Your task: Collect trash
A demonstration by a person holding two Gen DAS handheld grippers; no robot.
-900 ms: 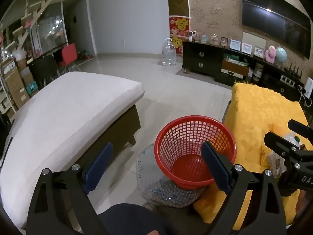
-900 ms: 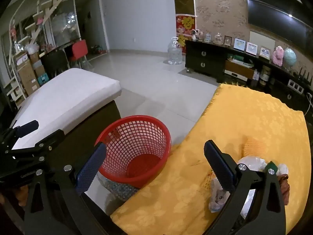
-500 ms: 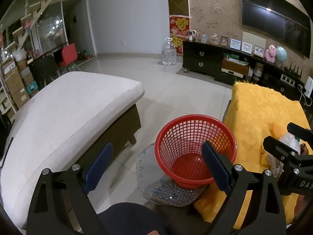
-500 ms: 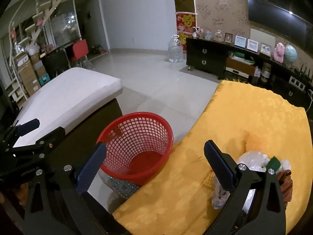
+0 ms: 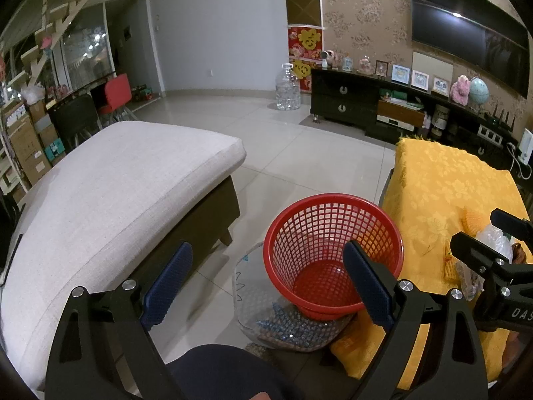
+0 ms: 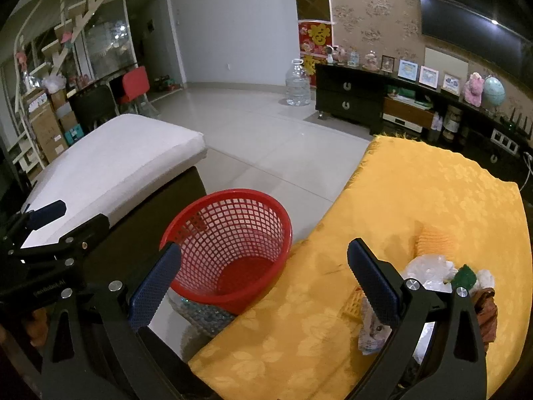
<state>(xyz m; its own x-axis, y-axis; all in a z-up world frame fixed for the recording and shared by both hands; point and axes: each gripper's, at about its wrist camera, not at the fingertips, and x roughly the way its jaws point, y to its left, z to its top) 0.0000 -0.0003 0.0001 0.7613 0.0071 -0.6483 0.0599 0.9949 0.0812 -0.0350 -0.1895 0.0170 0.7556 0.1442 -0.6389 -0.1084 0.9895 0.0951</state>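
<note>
Left gripper (image 5: pixel 266 286) is hovering over the floor with jaws spread wide, nothing between them. It is facing the red plastic mesh basket (image 5: pixel 333 253), which is sitting tilted on a clear plastic container of blue-grey bits (image 5: pixel 286 320), just beside the worktop draped in a yellow floral cloth (image 5: pixel 443 186).

Right gripper (image 6: pixel 263 283) is hanging above the near edge of the cloth-covered worktop, jaws likewise released and gripping nothing.

Trash is lying in a small heap on the cloth near the right gripper's right finger: crumpled clear plastic wrap (image 6: pixel 429 268), a green scrap (image 6: pixel 466 275), a yellow mesh piece (image 6: pixel 354 305), a printed paper wrapper (image 6: pixel 373 333) and something brown (image 6: pixel 486 310), partly hidden behind the finger. The basket is showing empty inside.

A grey-white cushioned sofa (image 5: pixel 110 186) is standing left of the basket.
</note>
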